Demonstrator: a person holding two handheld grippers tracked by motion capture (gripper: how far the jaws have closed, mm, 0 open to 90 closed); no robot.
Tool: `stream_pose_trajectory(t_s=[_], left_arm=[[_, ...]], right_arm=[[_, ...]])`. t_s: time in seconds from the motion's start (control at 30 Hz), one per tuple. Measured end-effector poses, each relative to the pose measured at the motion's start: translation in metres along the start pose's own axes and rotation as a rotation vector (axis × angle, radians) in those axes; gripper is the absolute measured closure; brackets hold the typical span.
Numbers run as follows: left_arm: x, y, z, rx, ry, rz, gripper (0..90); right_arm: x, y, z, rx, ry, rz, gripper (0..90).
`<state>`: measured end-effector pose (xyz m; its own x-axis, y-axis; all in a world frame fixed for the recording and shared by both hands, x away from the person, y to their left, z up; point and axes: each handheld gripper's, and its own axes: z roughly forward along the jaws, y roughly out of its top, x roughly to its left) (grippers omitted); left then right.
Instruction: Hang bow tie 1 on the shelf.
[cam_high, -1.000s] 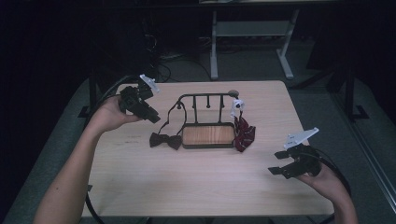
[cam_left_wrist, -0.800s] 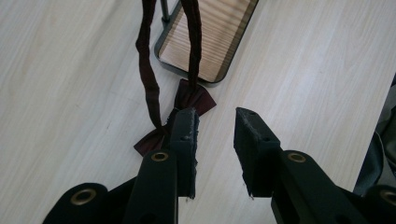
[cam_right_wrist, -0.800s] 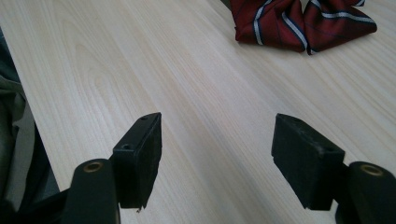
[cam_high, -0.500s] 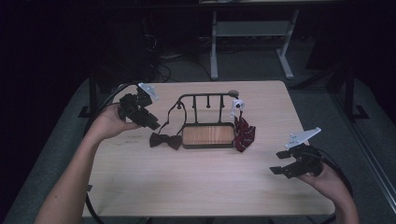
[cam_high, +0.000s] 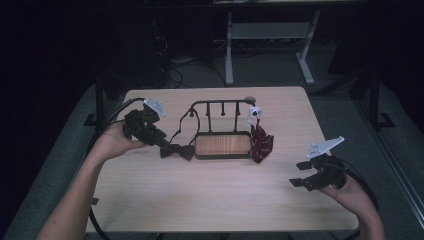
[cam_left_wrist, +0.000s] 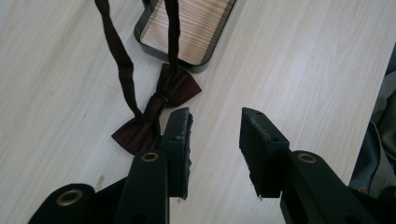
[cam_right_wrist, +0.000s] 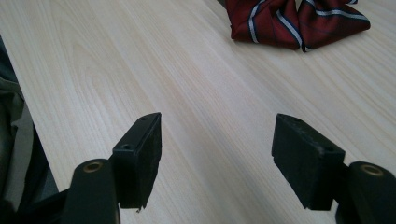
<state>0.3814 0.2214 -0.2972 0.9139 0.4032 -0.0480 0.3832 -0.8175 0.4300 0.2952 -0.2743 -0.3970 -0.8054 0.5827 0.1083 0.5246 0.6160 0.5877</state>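
Left gripper (cam_left_wrist: 215, 123) jaws, just opening, hold nothing beside bow tie (cam_left_wrist: 156, 109).

Striped tie (cam_high: 260, 145) lies beside black rack (cam_high: 220, 105) on table (cam_high: 210, 200).

Both forearms are bare, no sleeves in sight; the left gripper (cam_high: 159, 140) and right gripper (cam_high: 298, 175) are matte black, each topped by a grey three-cornered plate and trailing a black cable; the blocky jaw pads show worn edges, with brass-ringed rivets on the arms behind them.
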Motion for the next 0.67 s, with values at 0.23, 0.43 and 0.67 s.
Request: stream_pose_trajectory(t_s=[0.23,0.43,0.67], left_arm=[[-0.007,-0.012,0.005,-0.009,0.000,-0.003,60.4],[-0.012,-0.024,0.009,-0.014,-0.001,-0.004,58.2],[-0.020,-0.039,0.016,-0.023,0.004,-0.006,54.4]], right_arm=[[0.000,-0.001,0.000,-0.001,-0.001,0.003,32.8],[0.000,-0.001,0.000,0.002,0.002,0.002,32.9],[0.000,-0.001,0.000,0.000,0.000,0.000,32.8]])
